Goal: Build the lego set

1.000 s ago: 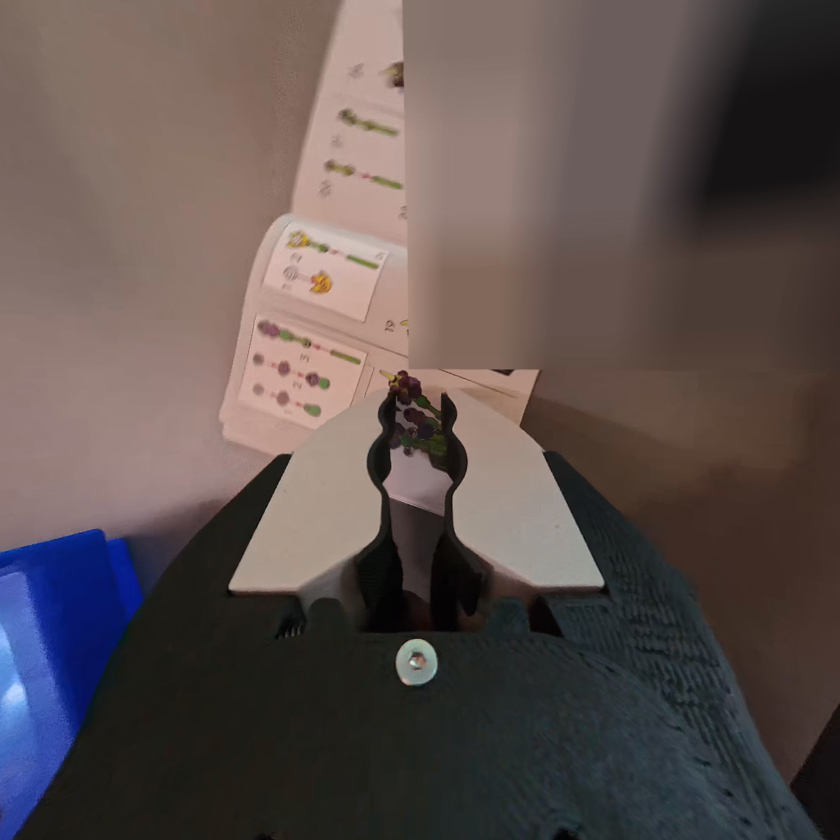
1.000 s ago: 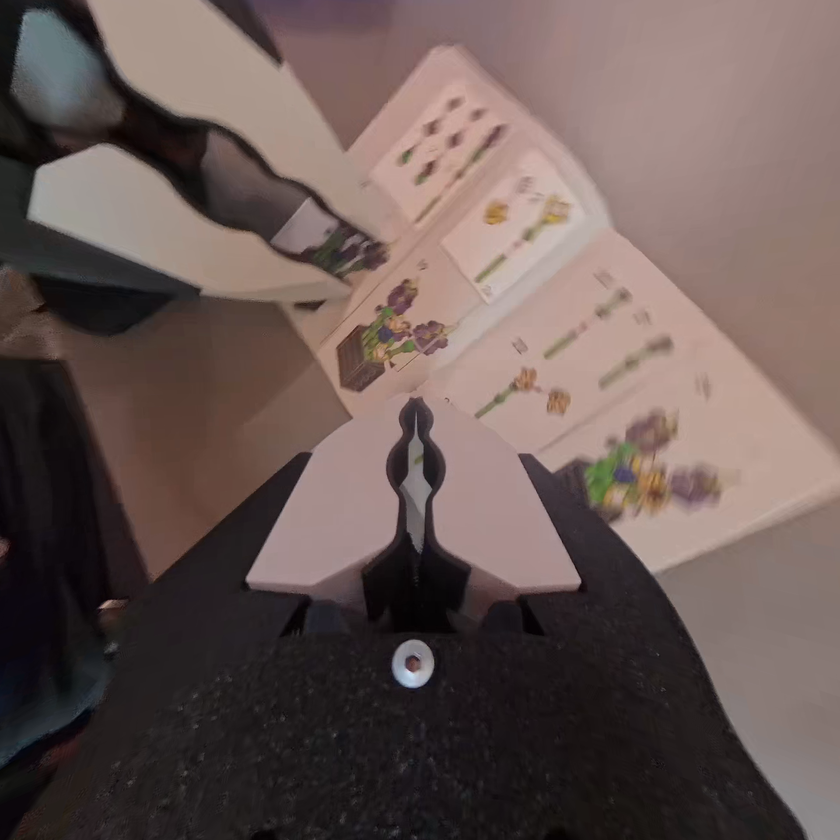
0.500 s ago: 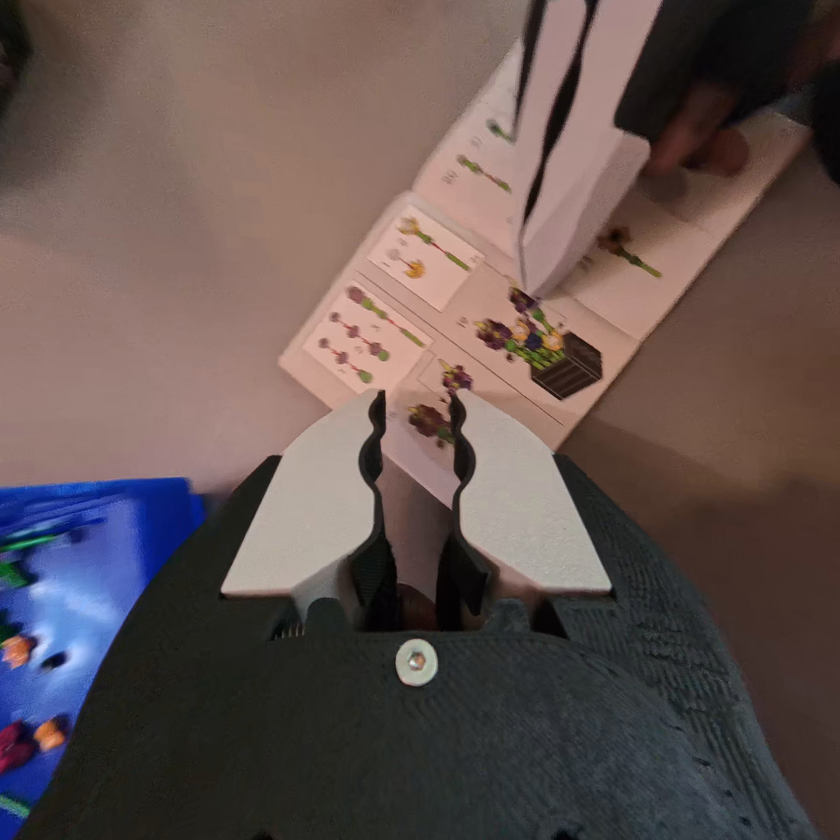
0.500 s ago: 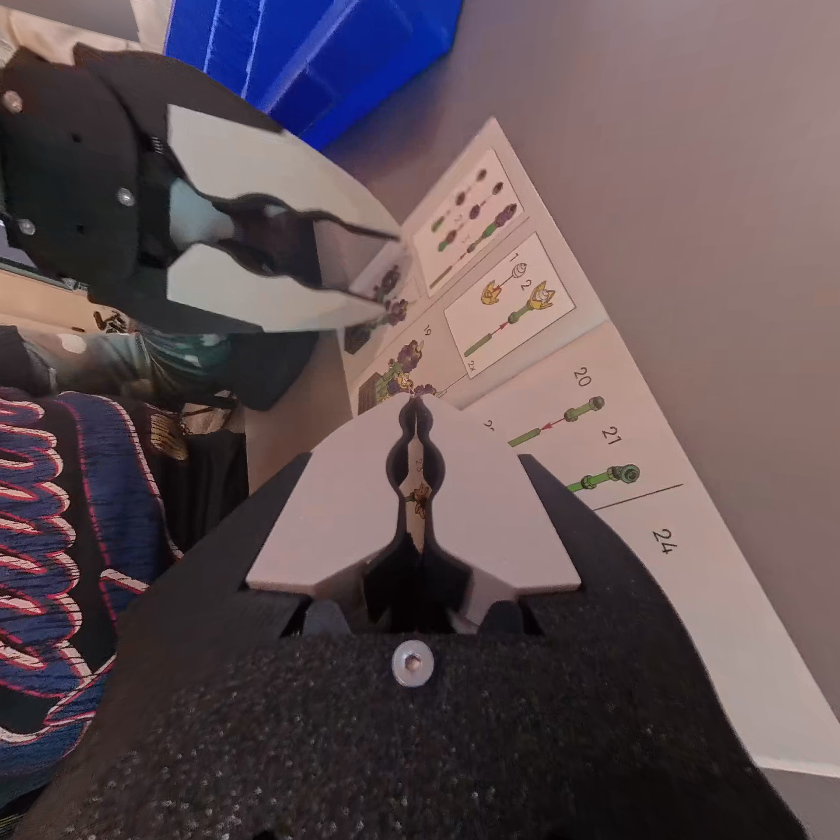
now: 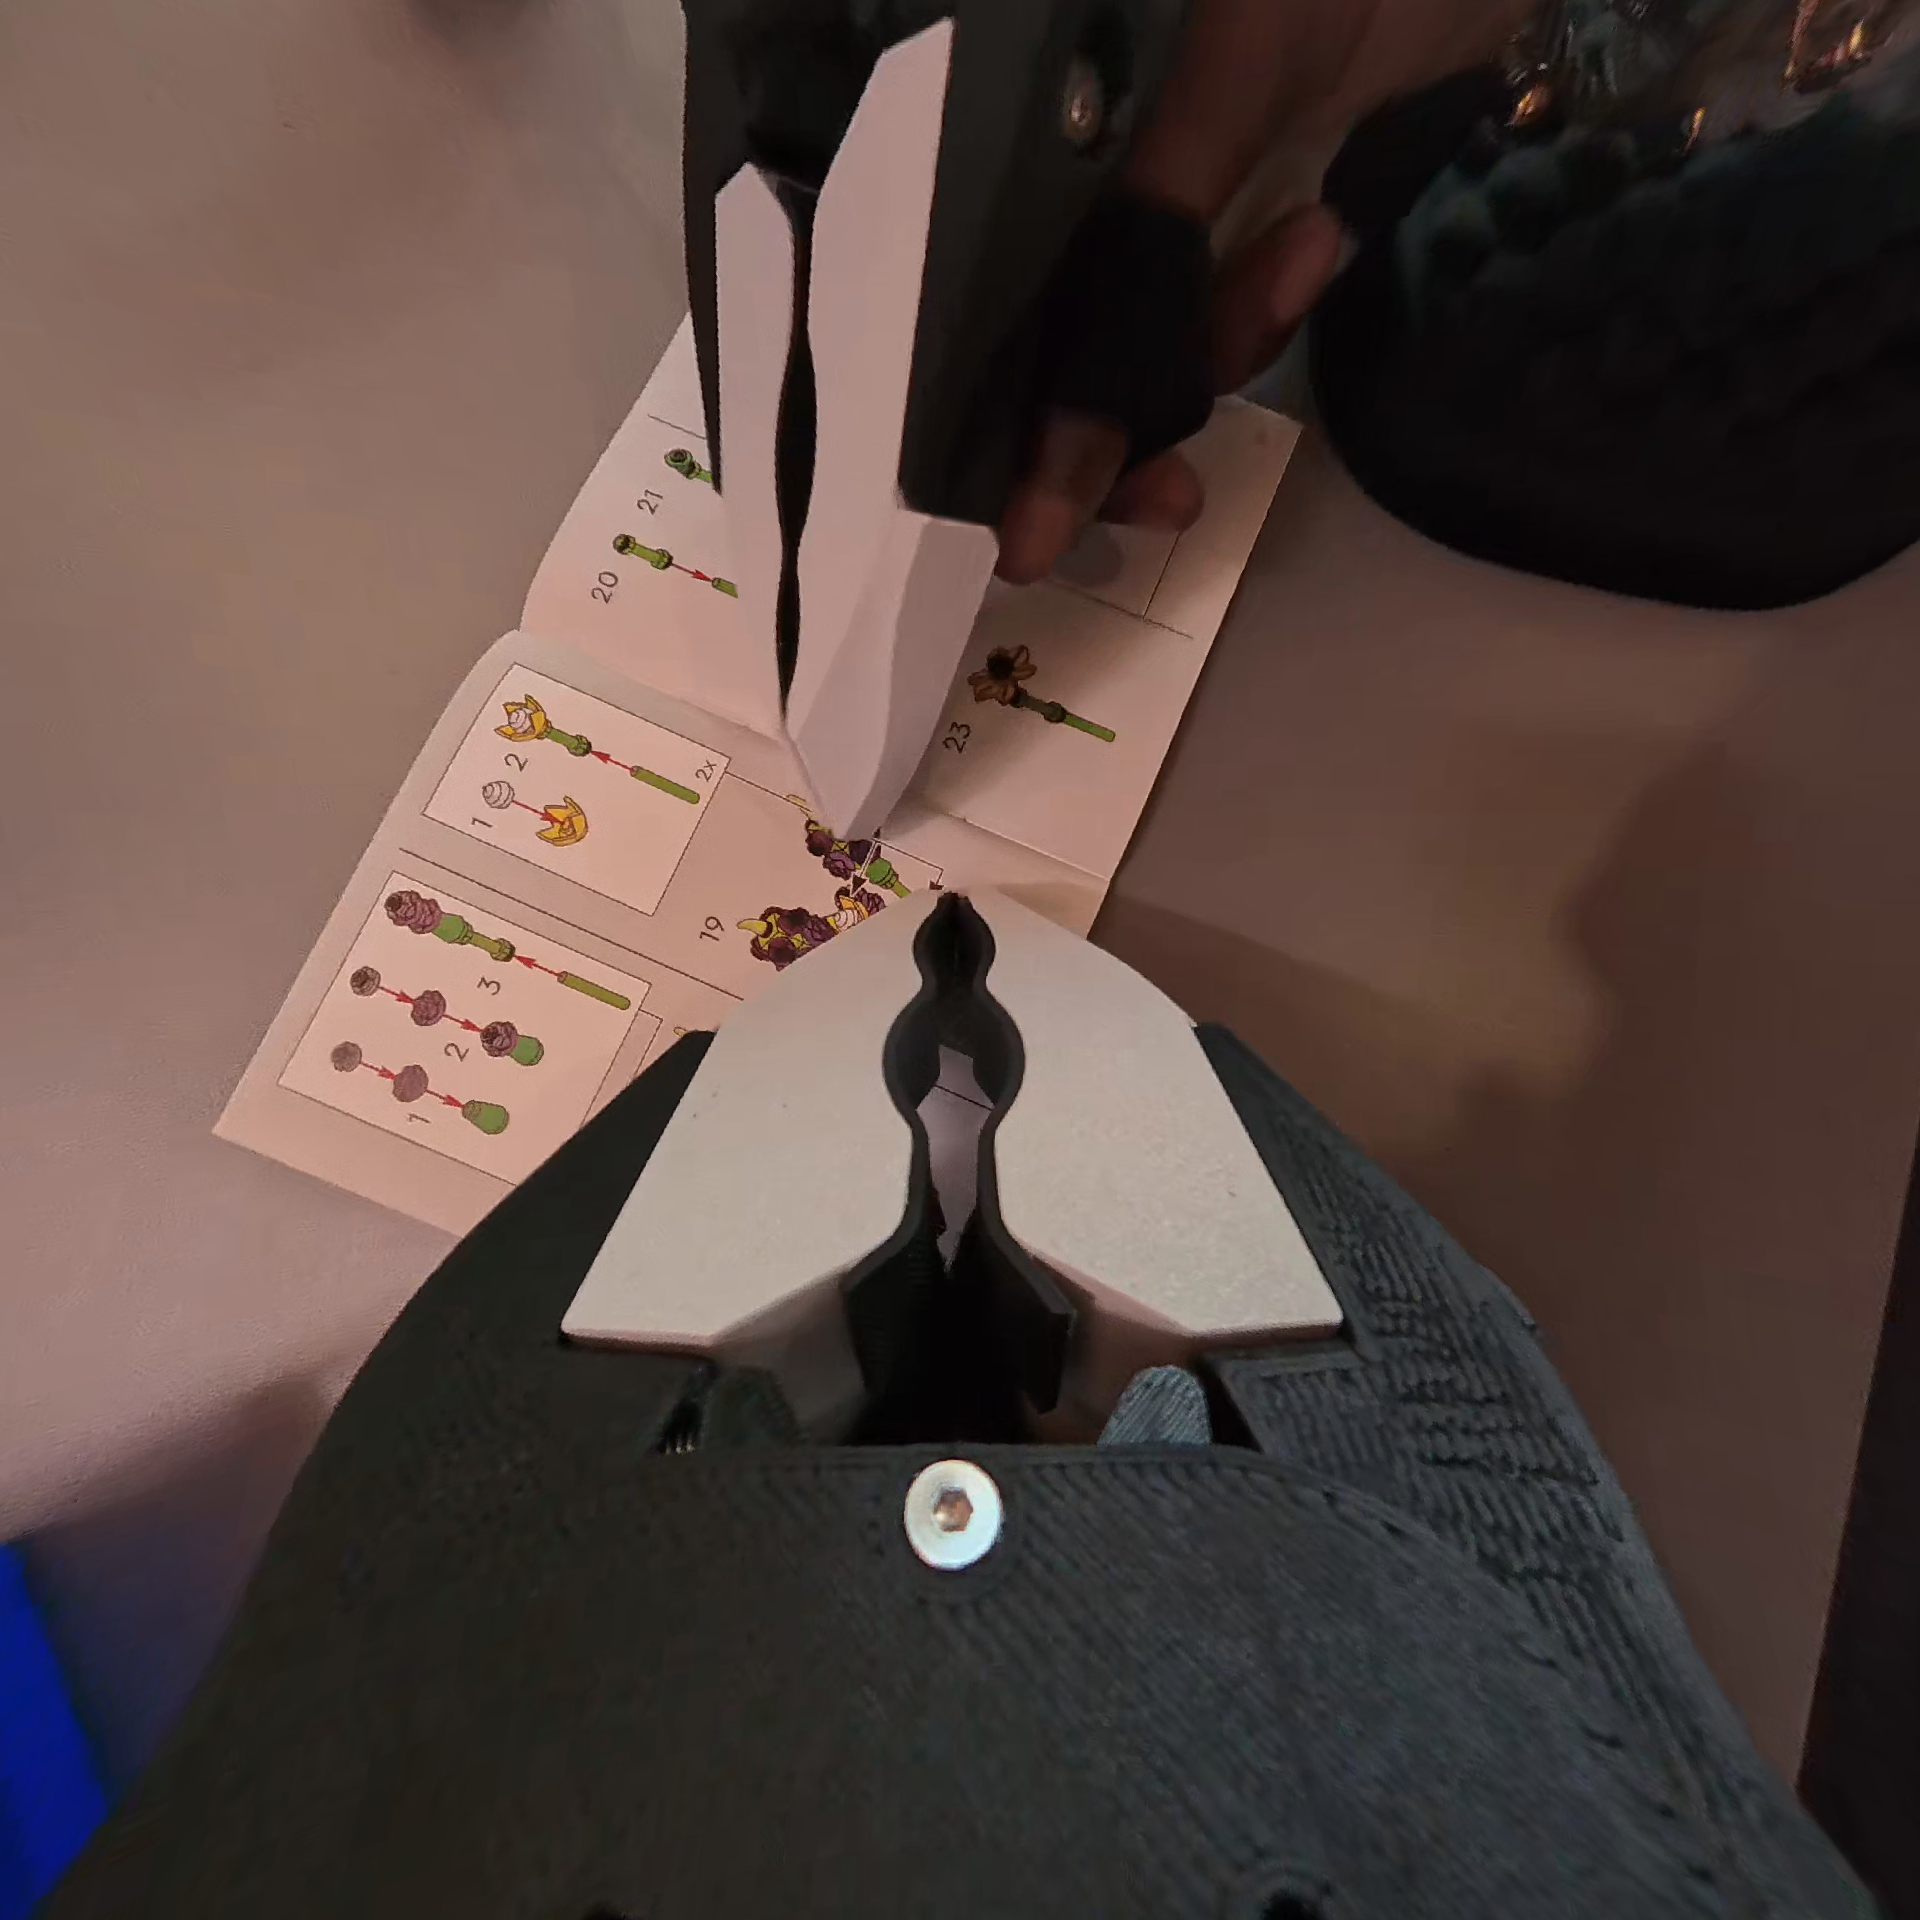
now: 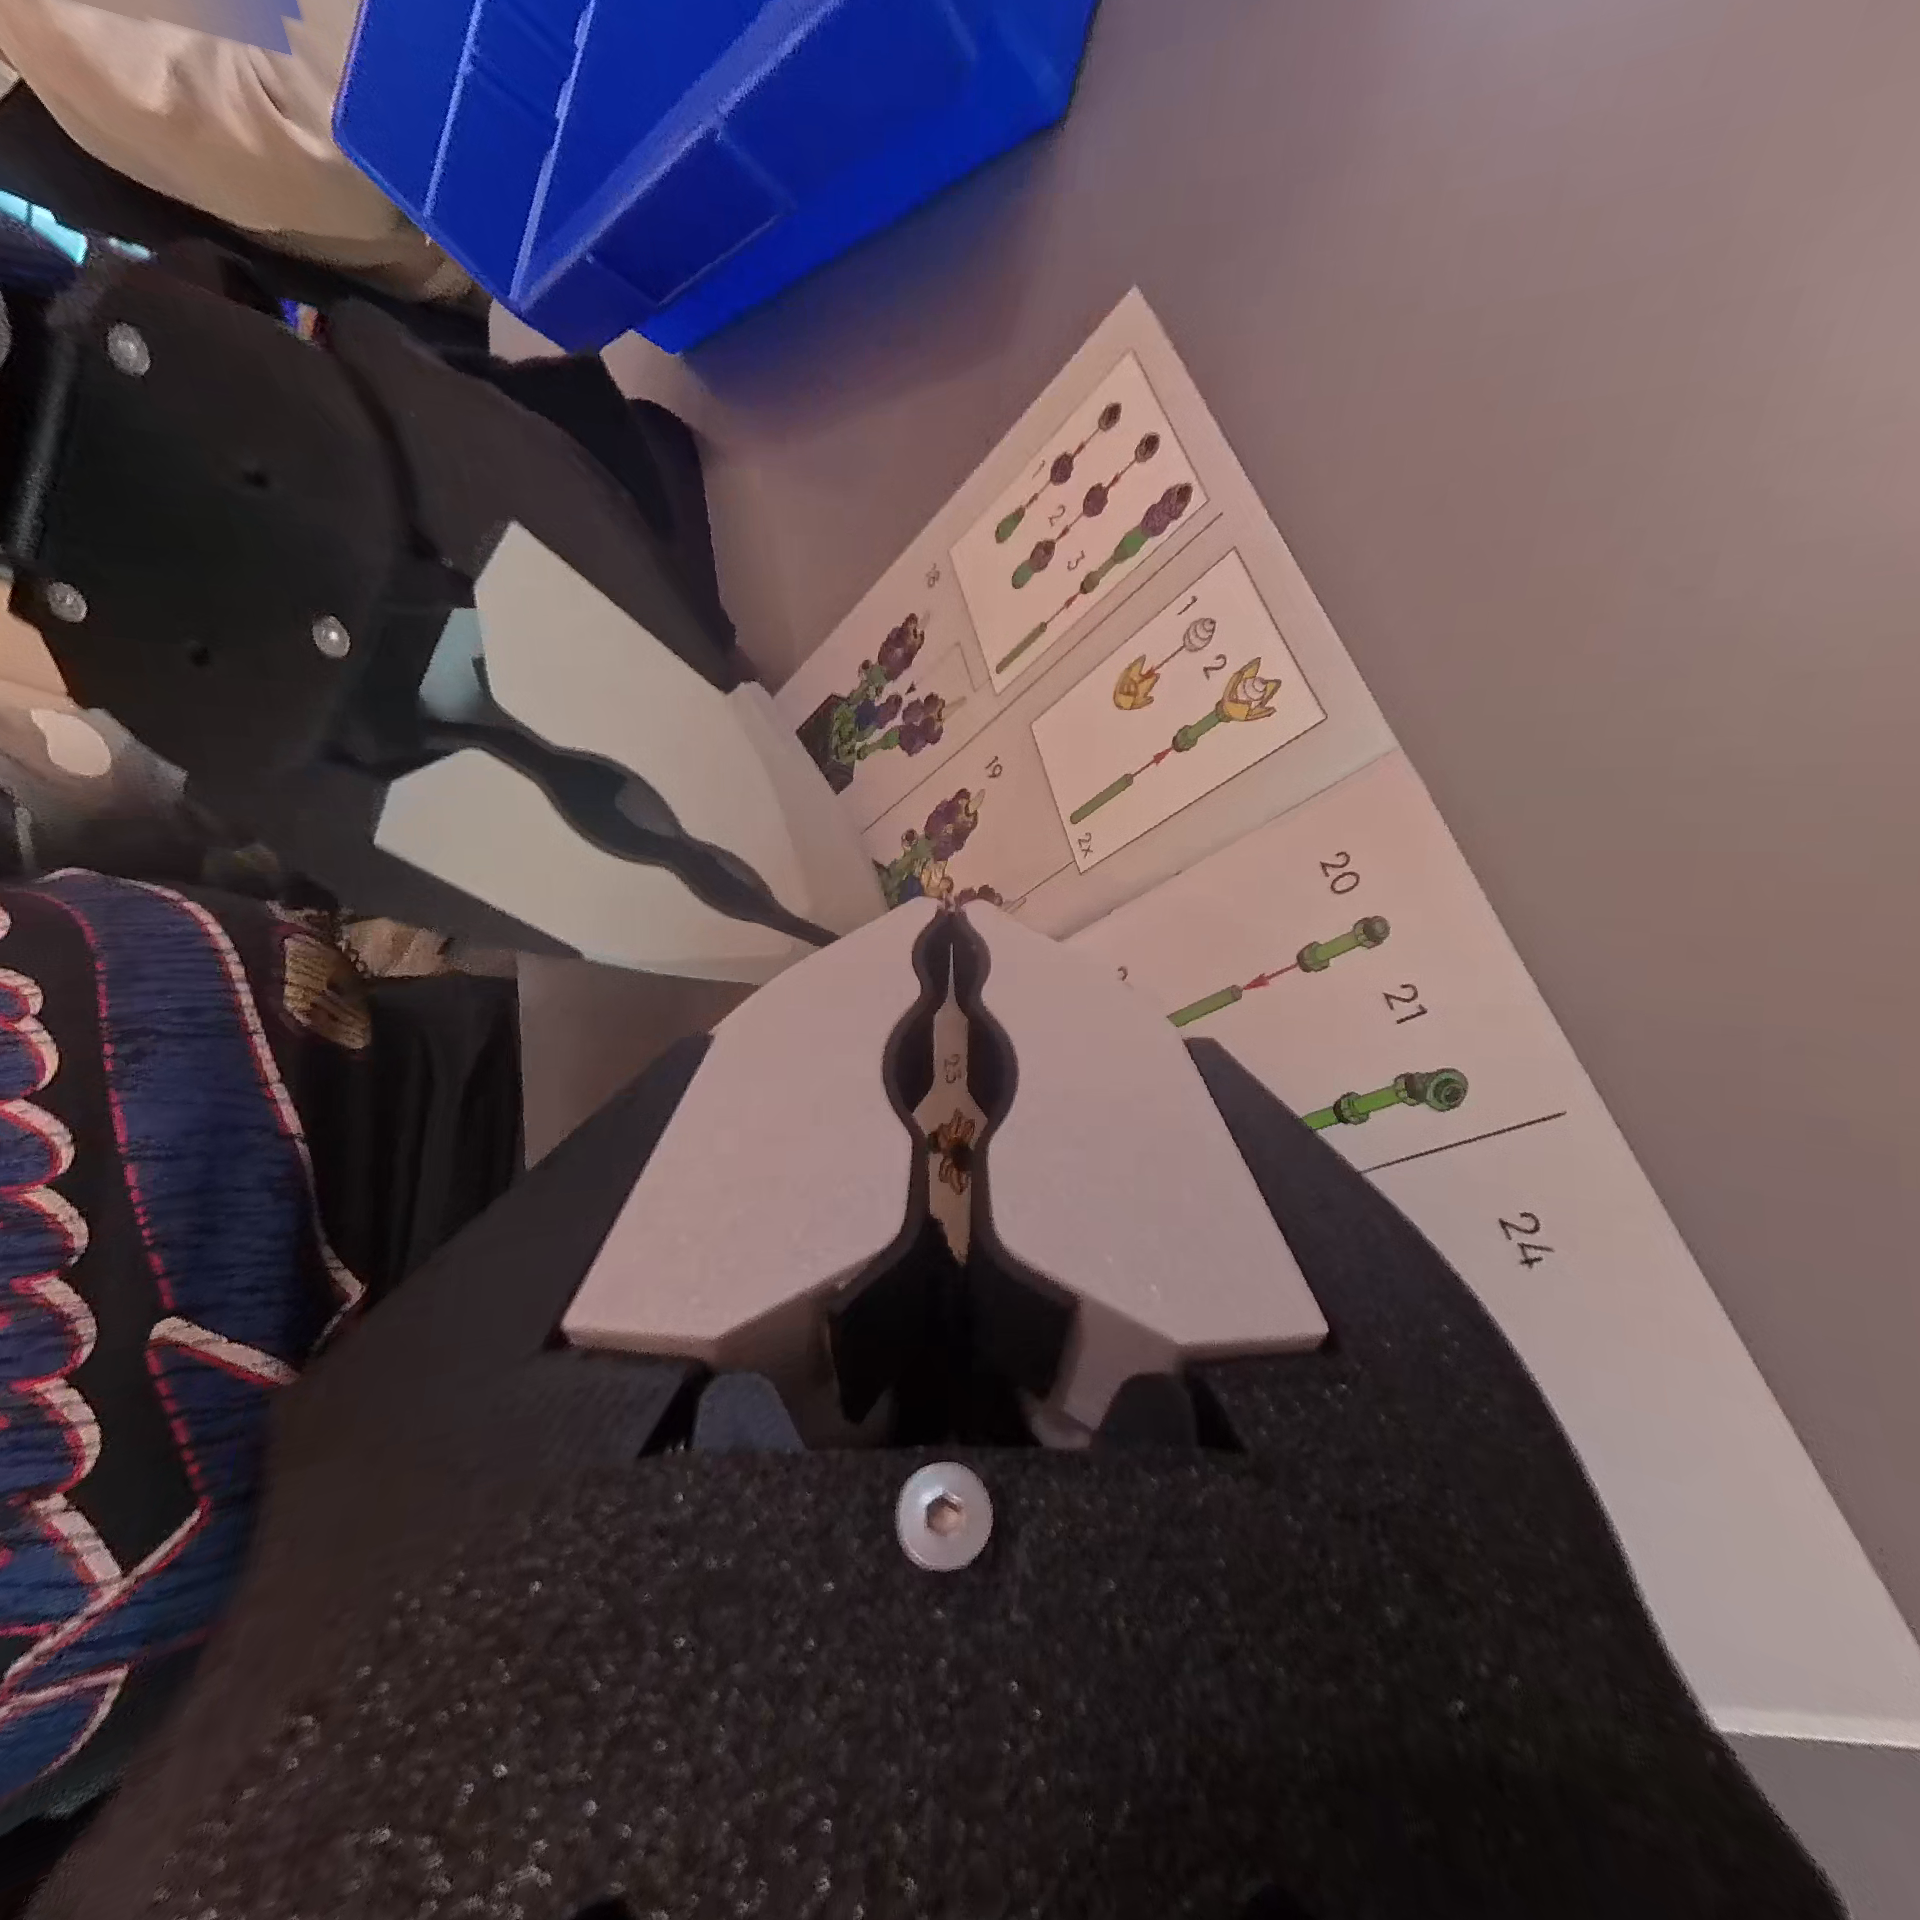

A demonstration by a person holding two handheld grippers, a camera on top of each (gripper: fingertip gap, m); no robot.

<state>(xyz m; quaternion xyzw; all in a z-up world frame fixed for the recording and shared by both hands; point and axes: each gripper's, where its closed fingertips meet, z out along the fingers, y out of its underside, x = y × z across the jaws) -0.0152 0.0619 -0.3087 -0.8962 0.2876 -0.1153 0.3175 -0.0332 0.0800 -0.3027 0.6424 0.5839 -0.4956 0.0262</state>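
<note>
**Claws closed over the instruction sheet, no bricks yet in hand**

Claw tips of both tools are seen drawn together with nothing held between them. The left claw (image 5: 951, 902) is closed, its tips met over the near edge of the instruction sheet (image 5: 582, 790); only the wavy gaps behind the tips stay open, and paper is seen through them. The right claw (image 6: 951, 912) is likewise closed and empty, its tips set down at or just above the fold of the sheet; contact cannot be told for certain. The two claws are brought nearly tip to tip over the middle of the sheet, where a pictured bouquet is printed.

The sheet is laid flat and unfolded on the grey worktop (image 5: 260, 416), with panels of stem and flower sub-assemblies shown. A person's hand (image 5: 1122, 457) is seen around the right tool's handle.

Farther off, a blue bin (image 6: 727, 145) stands on the worktop beyond the far end of the sheet; its contents are not shown here, and no loose lego piece is visible in either view.

The step in hand is judged to be the reading or flattening of the instructions, not assembly. For the next move, a claw would have to be opened, carried to the bin, and closed on the piece pictured in the current panel.
</note>
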